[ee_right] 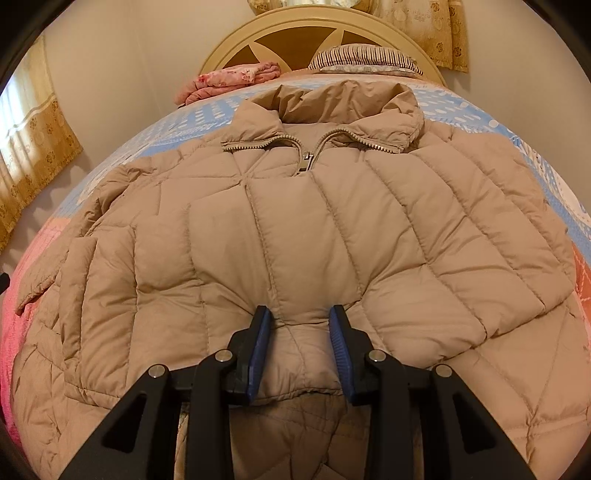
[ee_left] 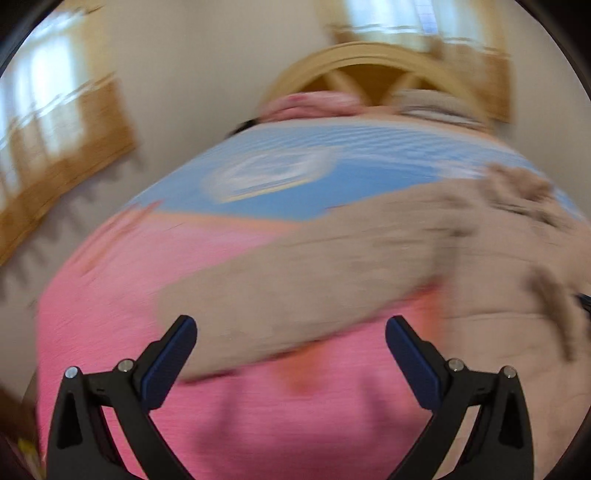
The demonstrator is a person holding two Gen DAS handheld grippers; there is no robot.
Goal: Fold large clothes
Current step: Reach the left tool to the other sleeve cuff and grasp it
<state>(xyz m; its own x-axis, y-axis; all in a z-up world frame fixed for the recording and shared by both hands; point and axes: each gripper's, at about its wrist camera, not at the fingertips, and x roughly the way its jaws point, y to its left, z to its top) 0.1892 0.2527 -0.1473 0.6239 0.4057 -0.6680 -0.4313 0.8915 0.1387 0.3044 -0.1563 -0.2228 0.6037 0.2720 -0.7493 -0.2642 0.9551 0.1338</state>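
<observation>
A large beige quilted puffer jacket (ee_right: 303,229) lies front up on the bed, zipped, collar toward the headboard. Both sleeves are folded across its front. My right gripper (ee_right: 300,325) is closed on the cuff (ee_right: 300,354) of the folded sleeve near the jacket's hem. In the blurred left wrist view a beige sleeve or edge of the jacket (ee_left: 314,273) stretches across the pink part of the bedspread. My left gripper (ee_left: 291,328) is open and empty just above it, its fingers (ee_left: 173,354) spread wide.
The bed has a blue dotted and pink bedspread (ee_right: 207,114). A folded pink floral blanket (ee_right: 229,81) and a striped pillow (ee_right: 365,57) lie by the round wooden headboard (ee_right: 295,33). Yellow curtains (ee_right: 33,155) hang at the left wall.
</observation>
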